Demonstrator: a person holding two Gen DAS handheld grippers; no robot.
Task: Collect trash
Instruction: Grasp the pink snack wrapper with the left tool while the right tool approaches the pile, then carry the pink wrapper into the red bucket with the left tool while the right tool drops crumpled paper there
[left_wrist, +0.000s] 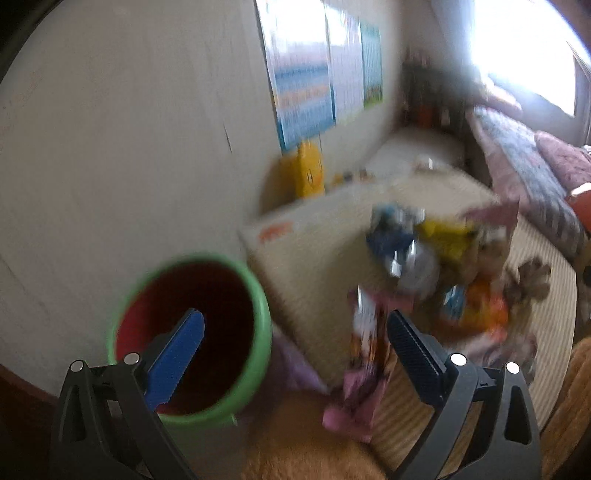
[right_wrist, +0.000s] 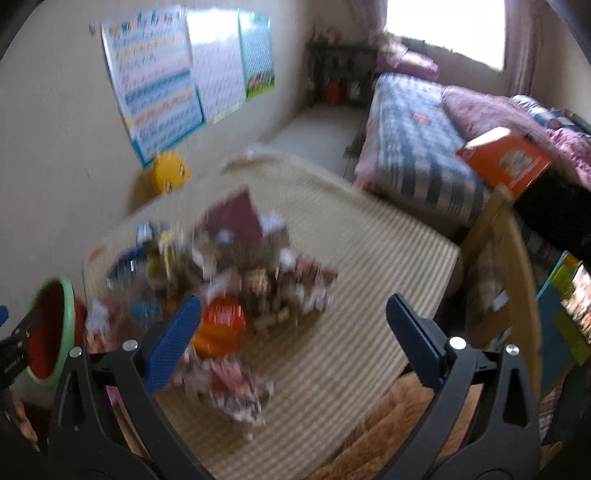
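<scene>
A pile of wrappers and packets (left_wrist: 443, 258) lies on a striped mat (left_wrist: 332, 258); it also shows in the right wrist view (right_wrist: 240, 280). A green-rimmed red bin (left_wrist: 192, 332) stands at the left by the wall, also seen in the right wrist view (right_wrist: 51, 332). My left gripper (left_wrist: 295, 325) is open and empty, its left finger over the bin's mouth, a pink wrapper (left_wrist: 365, 369) lying between its fingers. My right gripper (right_wrist: 291, 314) is open and empty above the mat, near an orange wrapper (right_wrist: 221, 325). Both views are blurred.
Posters (right_wrist: 166, 85) hang on the wall above a yellow toy (right_wrist: 170, 173). A bed (right_wrist: 424, 147) with an orange box (right_wrist: 506, 158) stands at the right. A wooden frame (right_wrist: 513, 258) and shelves stand at the far right. An orange-brown rug (right_wrist: 388, 424) borders the mat.
</scene>
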